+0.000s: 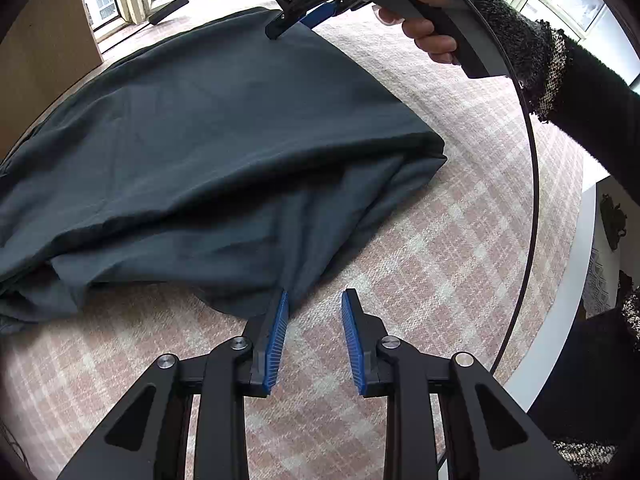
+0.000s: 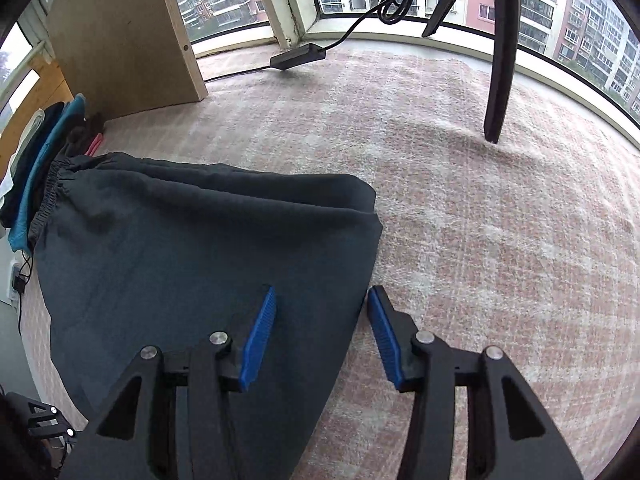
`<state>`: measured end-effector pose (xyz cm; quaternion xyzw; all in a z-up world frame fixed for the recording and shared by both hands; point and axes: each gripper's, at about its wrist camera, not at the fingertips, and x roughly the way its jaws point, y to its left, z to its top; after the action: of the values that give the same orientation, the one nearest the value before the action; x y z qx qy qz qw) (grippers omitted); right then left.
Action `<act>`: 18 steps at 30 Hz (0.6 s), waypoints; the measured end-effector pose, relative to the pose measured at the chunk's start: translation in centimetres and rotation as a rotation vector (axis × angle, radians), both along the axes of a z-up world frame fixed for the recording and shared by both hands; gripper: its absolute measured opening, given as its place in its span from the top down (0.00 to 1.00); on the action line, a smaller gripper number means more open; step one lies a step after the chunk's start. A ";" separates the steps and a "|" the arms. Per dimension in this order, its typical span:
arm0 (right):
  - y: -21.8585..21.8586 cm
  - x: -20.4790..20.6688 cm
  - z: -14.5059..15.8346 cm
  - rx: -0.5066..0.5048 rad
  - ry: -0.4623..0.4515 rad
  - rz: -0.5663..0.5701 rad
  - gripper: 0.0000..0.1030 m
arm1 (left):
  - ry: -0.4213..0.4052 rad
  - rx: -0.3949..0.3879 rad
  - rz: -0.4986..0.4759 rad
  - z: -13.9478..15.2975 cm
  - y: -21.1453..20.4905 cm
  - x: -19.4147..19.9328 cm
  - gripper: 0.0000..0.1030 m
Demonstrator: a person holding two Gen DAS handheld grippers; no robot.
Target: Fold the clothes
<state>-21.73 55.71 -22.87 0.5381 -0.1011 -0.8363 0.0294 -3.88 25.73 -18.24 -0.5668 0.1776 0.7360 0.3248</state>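
Far left in the right wrist view, a stack of folded clothes point(image 2: 28, 168) in blue, black and white lies against a wooden panel point(image 2: 120, 36). Touching that stack is the elastic waistband of the dark grey-blue trousers point(image 2: 192, 248), which lie folded over on the pink-and-white checked table cloth point(image 2: 500, 240). The trousers spread from the waistband toward the camera, with one long fold line running across the upper layer.

In the left wrist view the same trousers point(image 1: 208, 136) fill the left and middle of the picture, the top layer doubled over a rumpled lower layer. The left tongs point(image 1: 316, 300) stand open, nothing clamped between the blue pads; the left pad touches the near hem of the lower layer, while the right pad hangs over bare cloth.

The right tongs point(image 2: 322, 300) are likewise open. They straddle the trousers' right edge, one pad over the fabric and the other just beyond it over the checked cloth, not pressing on anything. From the left wrist view the right tongs point(image 1: 280, 28) point down at the far corner of the trousers, held by a hand point(image 1: 432, 28) in a dark knitted sleeve.

A black power adapter point(image 2: 298, 56) with its cable lies near the window, and a dark tripod leg point(image 2: 500, 60) stands on the cloth to the right.
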 end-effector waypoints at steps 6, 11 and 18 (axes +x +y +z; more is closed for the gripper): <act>1.3 -1.0 -0.2 -0.106 0.003 0.051 0.54 | 0.255 0.038 -0.067 4.9 6.0 1.9 0.34; 2.2 -0.3 -0.1 -0.050 0.021 0.061 0.54 | 0.396 -0.104 -0.225 2.5 13.2 3.0 0.34; 3.2 -0.1 -0.1 -0.114 0.070 0.063 0.54 | 0.356 -0.187 -0.224 -1.0 15.4 1.7 0.35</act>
<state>-21.86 58.93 -23.00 0.5089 -0.1306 -0.8461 0.0899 -2.16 41.13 -19.28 -0.4323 0.3614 0.7641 0.3141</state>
